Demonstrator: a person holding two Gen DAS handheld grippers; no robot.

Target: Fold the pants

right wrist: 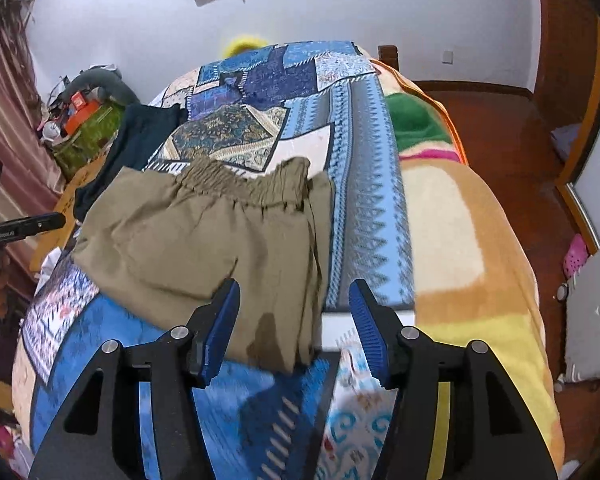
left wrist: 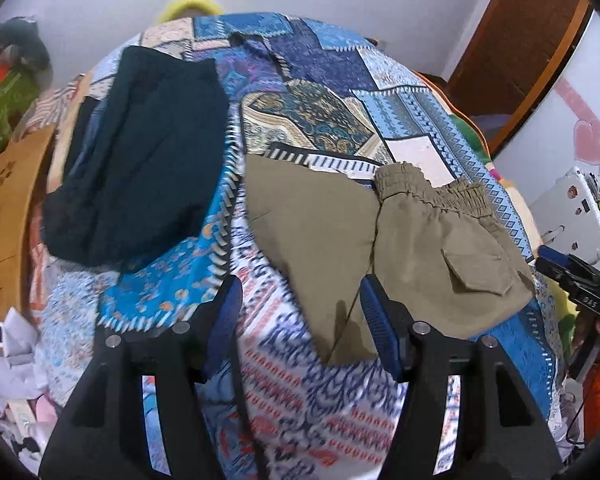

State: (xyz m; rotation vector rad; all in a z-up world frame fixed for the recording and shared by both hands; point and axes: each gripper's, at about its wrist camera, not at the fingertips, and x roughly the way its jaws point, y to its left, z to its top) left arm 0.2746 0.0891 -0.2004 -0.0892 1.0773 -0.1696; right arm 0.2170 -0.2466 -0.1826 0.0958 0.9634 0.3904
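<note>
Olive-khaki pants (left wrist: 380, 248) lie folded on the patterned blue bedspread (left wrist: 300, 380), with the elastic waistband at the far side and a flap pocket facing up. They also show in the right wrist view (right wrist: 204, 248). My left gripper (left wrist: 300, 304) is open and empty, hovering above the near edge of the pants. My right gripper (right wrist: 294, 312) is open and empty, just above the near right corner of the pants. The right gripper also shows at the right edge of the left wrist view (left wrist: 580, 280).
A dark teal folded garment (left wrist: 140, 160) lies on the bed to the left of the pants. An orange and yellow blanket (right wrist: 460, 220) covers the bed's right side. Clutter and a green box (right wrist: 88, 124) stand at the left, wooden floor (right wrist: 500, 128) at the right.
</note>
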